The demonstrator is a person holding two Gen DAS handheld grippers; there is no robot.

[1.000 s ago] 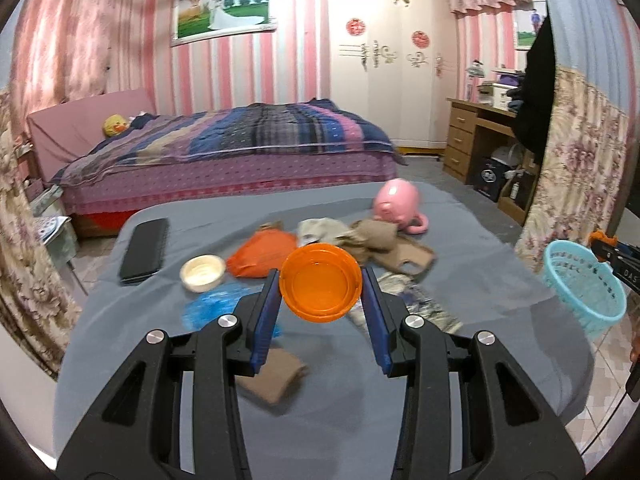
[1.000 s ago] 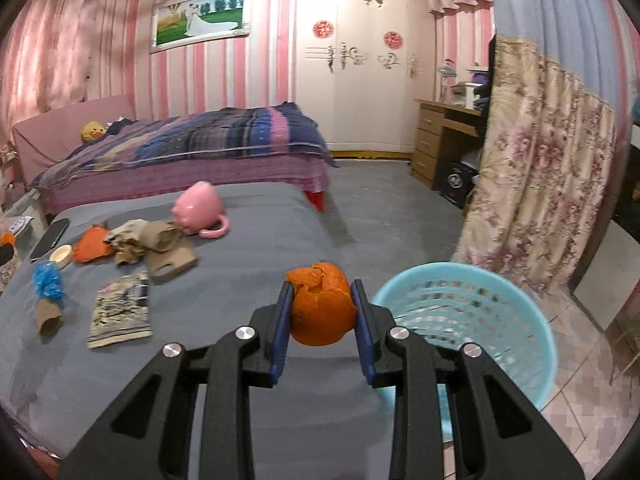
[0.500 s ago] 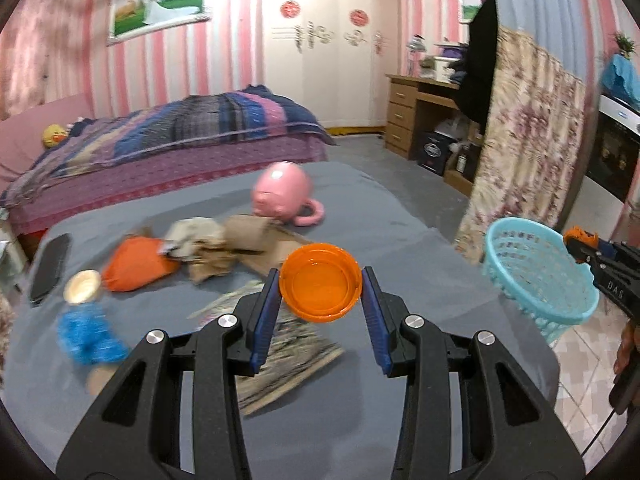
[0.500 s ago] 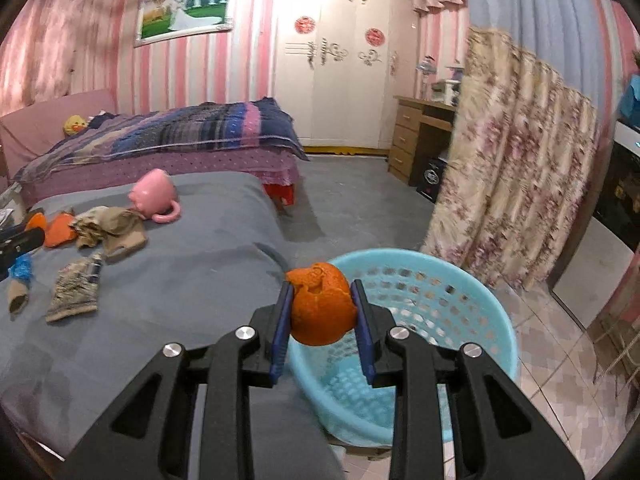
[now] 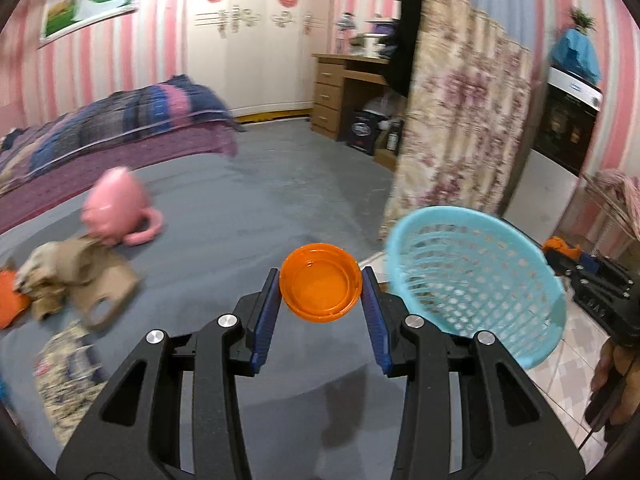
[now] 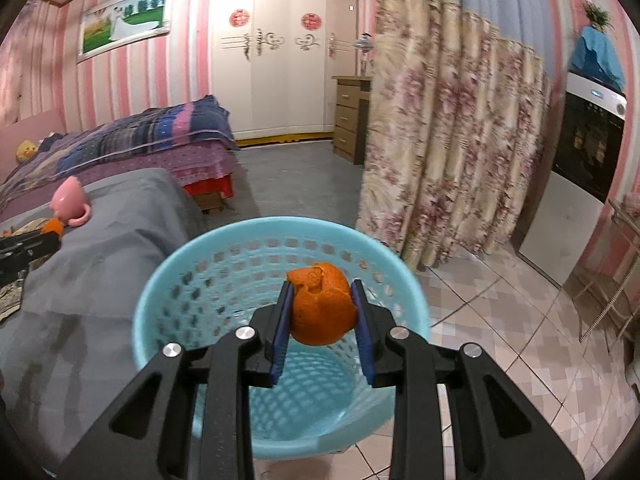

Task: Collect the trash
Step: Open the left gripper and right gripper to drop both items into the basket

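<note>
Risked a miss: right tongs [image 6: 322, 314] clamped on crumpled orange peel [image 6: 323, 304] above the pale blue perforated plastic basket [image 6: 200, 256], left tongs [image 5: 320, 300] pinching round orange plastic lid [image 5: 320, 288] short of its rim.

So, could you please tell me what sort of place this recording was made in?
Most likely a home bedroom: a bed with a striped quilt, a white wardrobe against pink striped walls, and a wooden chest of drawers beside a floral curtain.
</note>
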